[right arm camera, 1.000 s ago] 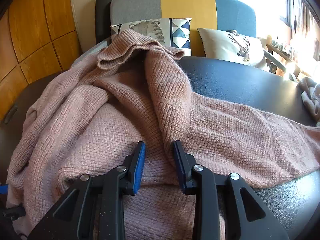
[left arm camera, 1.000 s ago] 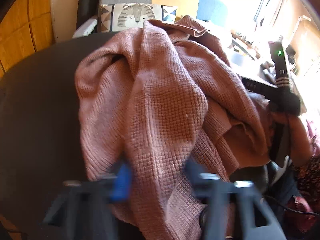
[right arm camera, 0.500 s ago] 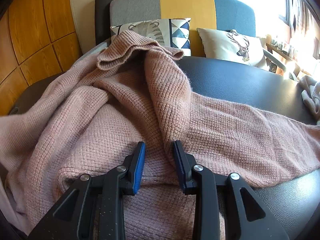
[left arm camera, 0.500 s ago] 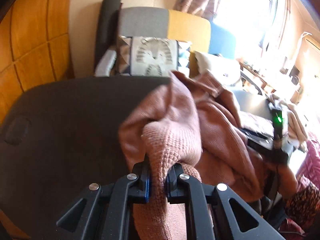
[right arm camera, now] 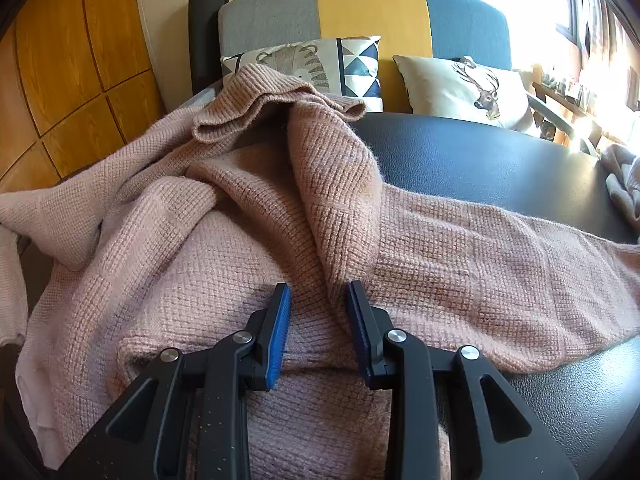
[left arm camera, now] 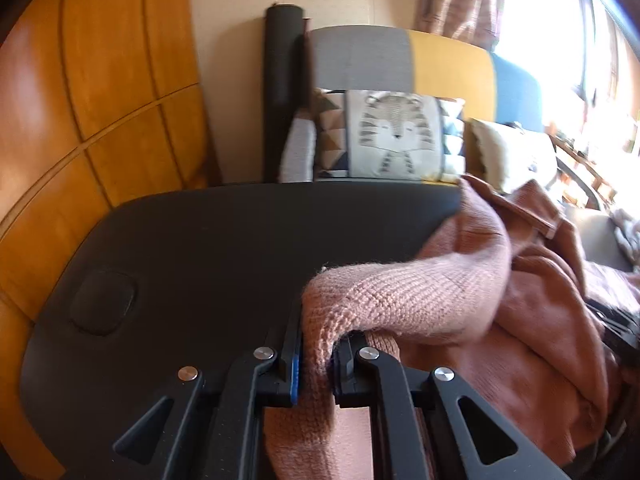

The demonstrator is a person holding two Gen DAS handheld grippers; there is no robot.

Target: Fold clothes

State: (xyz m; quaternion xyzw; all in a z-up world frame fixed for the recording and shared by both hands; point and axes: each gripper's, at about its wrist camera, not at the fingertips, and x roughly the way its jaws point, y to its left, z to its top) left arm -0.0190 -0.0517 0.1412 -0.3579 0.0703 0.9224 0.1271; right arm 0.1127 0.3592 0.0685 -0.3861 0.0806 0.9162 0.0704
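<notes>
I am pinching a fold of the pink knitted sweater point(left arm camera: 404, 304) in my left gripper point(left arm camera: 316, 360), whose jaws are pressed tight on the wool, with the cloth bunching up over the tips and trailing away to the right. The piece in that grip is hanging above the dark table point(left arm camera: 200, 256), and the rest of the garment is lying heaped on the right side of the left wrist view. My right gripper point(right arm camera: 318, 320) is standing partly spread over the body of the sweater point(right arm camera: 248, 248); a raised ridge of the knit is running down between its blue-padded fingers point(right arm camera: 280, 320), but I cannot tell whether the pads are pressing on that ridge or only flanking it. In the right wrist view the sweater is lying crumpled across the near half of the table point(right arm camera: 480, 160), one long part stretching flat toward the right edge, and a ribbed hem point(right arm camera: 256, 100) is folding over at the far side. To the left in that view a stretch of the knit is lifting off the surface and running out of frame. Behind the table a sofa point(right arm camera: 368, 4) in grey, yellow and blue is holding a tiger-print cushion point(left arm camera: 394, 136) and a deer-print cushion point(right arm camera: 468, 88). A pale cloth point(right arm camera: 624, 184) is lying at the table's far right edge, and wooden wall panels point(left arm camera: 100, 120) are filling the left side.
</notes>
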